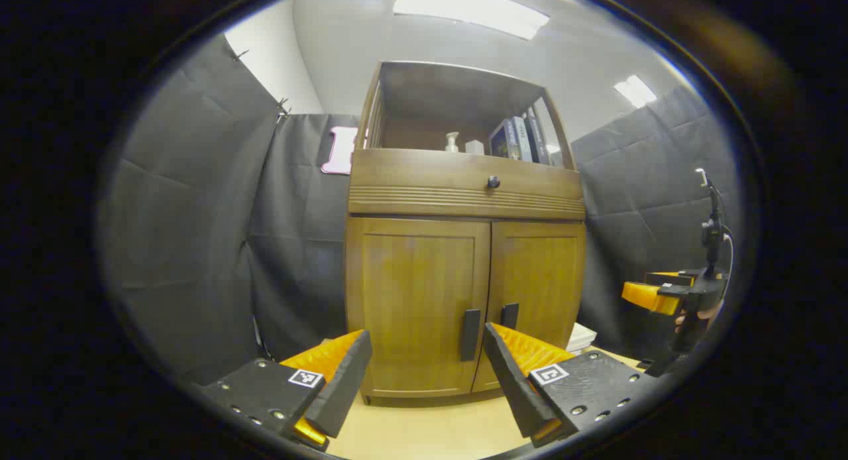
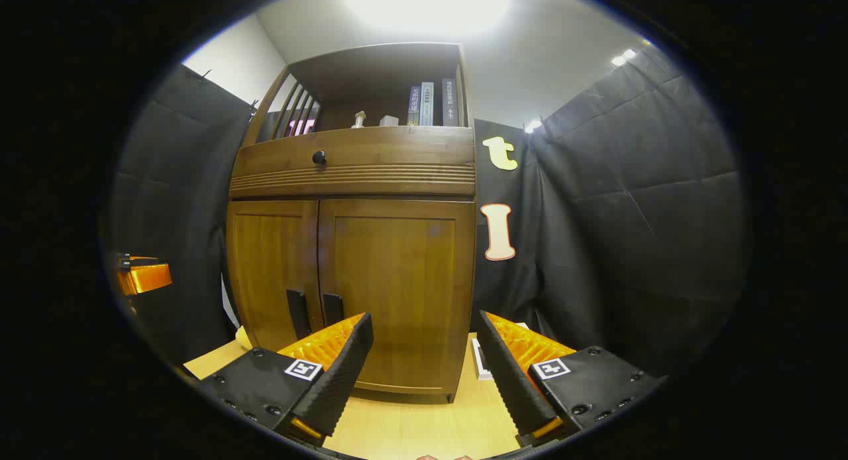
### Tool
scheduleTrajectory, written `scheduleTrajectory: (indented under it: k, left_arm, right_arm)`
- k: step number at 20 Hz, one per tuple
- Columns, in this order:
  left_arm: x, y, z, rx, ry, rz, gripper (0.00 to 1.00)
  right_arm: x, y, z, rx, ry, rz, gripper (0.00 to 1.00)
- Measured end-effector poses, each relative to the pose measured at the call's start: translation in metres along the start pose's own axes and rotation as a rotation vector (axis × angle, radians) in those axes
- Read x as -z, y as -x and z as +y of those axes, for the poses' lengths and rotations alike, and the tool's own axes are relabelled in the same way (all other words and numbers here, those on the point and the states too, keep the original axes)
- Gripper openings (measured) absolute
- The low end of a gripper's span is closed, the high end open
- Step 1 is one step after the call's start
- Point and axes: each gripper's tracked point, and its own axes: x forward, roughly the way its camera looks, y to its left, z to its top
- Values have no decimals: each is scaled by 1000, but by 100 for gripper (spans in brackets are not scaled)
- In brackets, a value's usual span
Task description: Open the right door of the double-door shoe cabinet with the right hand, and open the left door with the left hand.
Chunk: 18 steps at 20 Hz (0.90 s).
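The wooden shoe cabinet (image 1: 464,201) stands straight ahead with both lower doors closed. In the left gripper view, the left door (image 1: 417,294) carries a dark vertical handle (image 1: 470,335), and the right door (image 1: 543,281) has its handle (image 1: 509,315) beside it. My left gripper (image 1: 427,370) is open, short of the doors, roughly in line with the handles. My right gripper (image 1: 652,294) hovers off the cabinet's right side. In the right gripper view, the right gripper (image 2: 424,354) is open before the right door (image 2: 397,281), with the right handle (image 2: 332,309) to its left.
A drawer with a round knob (image 1: 493,181) sits above the doors. An open shelf holds books (image 1: 520,138) and a small bottle (image 1: 452,142). Flat white items (image 2: 478,357) lie by the cabinet's right foot on the light wooden surface (image 1: 424,427). Black cloth walls close in on both sides.
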Motion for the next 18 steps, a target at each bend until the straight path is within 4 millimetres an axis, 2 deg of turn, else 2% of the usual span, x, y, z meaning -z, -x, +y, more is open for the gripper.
scheduleTrajectory:
  k: [1, 2, 7, 11, 12, 13, 14, 15, 18]
  left_arm:
    - [1, -1, -1, 3, 4, 2, 100]
    - [2, -2, 0, 1, 6, 7, 97]
    - [1, -2, 4, -25, -17, 12, 100]
    - [3, -9, 19, -43, -7, 4, 100]
    - [2, -11, 22, -43, -4, 2, 100]
    - [-1, -11, 25, -45, -7, 0, 100]
    - [-2, -13, 28, -49, -13, -2, 100]
    - [-1, -13, 29, -51, -20, -1, 100]
    - [3, -15, 35, -54, -31, 5, 100]
  right_arm:
    - [0, -1, 3, -3, -12, 2, 99]
    - [0, -2, 6, -7, -21, 3, 99]
    - [-3, -7, 9, 4, -20, -4, 99]
    - [-6, -13, 15, 4, -27, -7, 99]
    - [-7, -16, 18, 1, -27, -5, 96]
    - [-7, -19, 21, -3, -25, -4, 99]
    - [-9, -21, 24, -5, -24, -4, 96]
    - [-10, -24, 28, -10, -24, -5, 99]
    - [-13, -35, 42, -33, -37, -2, 99]
